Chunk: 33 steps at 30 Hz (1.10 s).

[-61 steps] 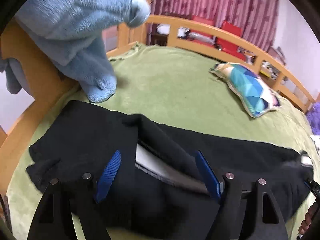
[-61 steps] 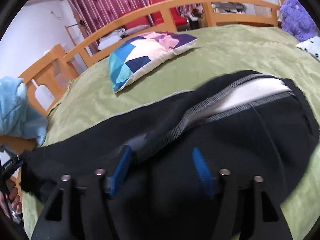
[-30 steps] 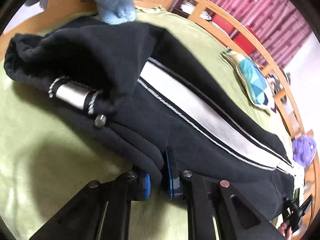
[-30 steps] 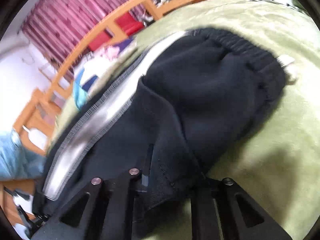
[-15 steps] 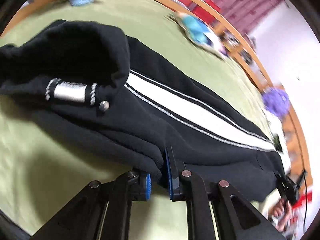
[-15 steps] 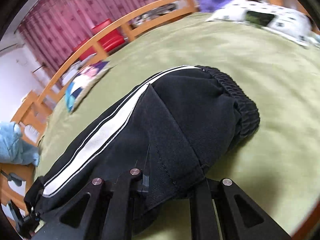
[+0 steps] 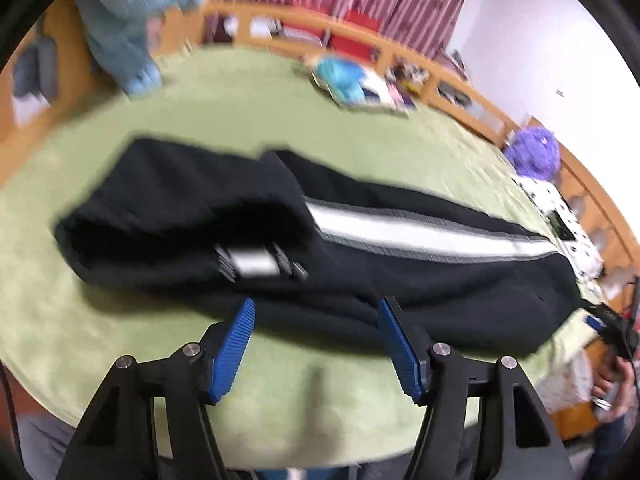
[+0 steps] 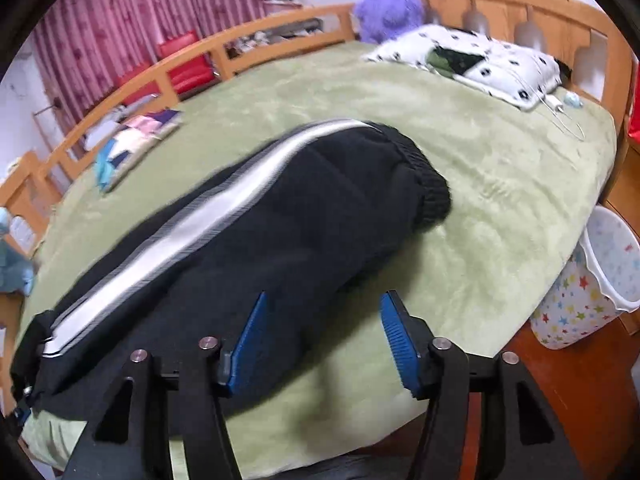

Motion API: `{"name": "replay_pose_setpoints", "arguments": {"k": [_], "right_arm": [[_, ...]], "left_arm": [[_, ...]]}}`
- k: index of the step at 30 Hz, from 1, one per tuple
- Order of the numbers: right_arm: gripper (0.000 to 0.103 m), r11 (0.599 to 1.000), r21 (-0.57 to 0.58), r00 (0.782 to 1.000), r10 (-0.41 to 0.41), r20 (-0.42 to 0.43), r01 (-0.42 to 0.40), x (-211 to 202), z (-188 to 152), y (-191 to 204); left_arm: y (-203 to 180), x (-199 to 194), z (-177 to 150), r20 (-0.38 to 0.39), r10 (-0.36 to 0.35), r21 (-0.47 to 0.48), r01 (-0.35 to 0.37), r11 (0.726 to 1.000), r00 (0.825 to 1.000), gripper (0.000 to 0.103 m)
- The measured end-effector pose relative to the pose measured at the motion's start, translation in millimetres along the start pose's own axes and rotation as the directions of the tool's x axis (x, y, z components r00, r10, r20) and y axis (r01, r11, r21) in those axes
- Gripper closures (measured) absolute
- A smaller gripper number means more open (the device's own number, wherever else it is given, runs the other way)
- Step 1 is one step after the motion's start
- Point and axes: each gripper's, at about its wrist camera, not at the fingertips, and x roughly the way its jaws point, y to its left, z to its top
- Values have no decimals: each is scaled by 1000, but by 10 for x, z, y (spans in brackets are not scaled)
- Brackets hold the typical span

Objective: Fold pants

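Note:
The black pants (image 7: 224, 208) with a white side stripe lie folded lengthwise across the green bed (image 7: 240, 92), a cuff end doubled over at the left. My left gripper (image 7: 316, 320) is open and empty just in front of their near edge. In the right wrist view the pants (image 8: 288, 224) show their elastic waistband at the right end. My right gripper (image 8: 322, 320) is open and empty at the near edge of the waist part, its left fingertip (image 8: 254, 320) over the fabric.
A patchwork pillow (image 7: 352, 84) lies on the far side of the bed, with a blue plush (image 7: 132, 20) at the wooden rail. A spotted pillow (image 8: 472, 60) and purple plush (image 8: 388, 4) are near the headboard. A star-print bin (image 8: 588, 280) stands beside the bed.
Both grippers have opened and let go of the pants, then drawn back toward the near edge. The pants now rest flat on the bed.

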Motion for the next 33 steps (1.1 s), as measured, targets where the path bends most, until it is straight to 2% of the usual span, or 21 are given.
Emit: {"name": "replay_pose_setpoints", "arguments": {"k": [4,8,11,15,18,19,20,21,23,24,28,33], "right_arm": [[38,999,-50,999,18,42,-15,-136,-61,381],[38,994,-88,998,63,32,-60,-21,-128,794],[38,988,-145,999,51,13,-48,38,-193,1057],[38,986,-159,998,61,22,-57,25,-278,1241],[39,986,-154,997,71,12,-69,17,-333,1291],[39,985,-152,997,76,0,-75,28,-346,1289],[39,985,-148,997,82,-12,-83,35,-368,1289],[39,986,-143,996,86,-24,-88,48,-396,1288],[40,987,-137,996,83,-36,-87,74,-434,1294],[41,987,-132,996,82,-45,-87,94,-455,1300],[46,987,-128,993,85,-80,-94,188,-442,1366],[49,982,-157,991,87,-98,-101,299,-386,1526]], "left_arm": [[56,44,201,5,1,12,-1,1000,1000,41],[-84,303,288,-17,-9,19,9,1000,1000,41],[-185,522,310,-42,-1,39,3,999,999,41],[-262,670,334,-46,18,58,-15,998,999,41],[-262,773,359,-46,70,70,-66,995,996,41],[-251,792,373,-42,87,70,-83,994,995,47],[-230,804,401,-39,91,72,-88,993,995,74],[-196,800,442,-36,79,69,-77,995,996,95],[-116,742,572,-13,17,62,-17,998,1000,95],[-94,701,640,8,21,70,-22,997,1000,95],[142,566,1073,105,109,68,-117,991,988,95],[545,699,1592,131,199,-13,-199,980,971,95]]}}
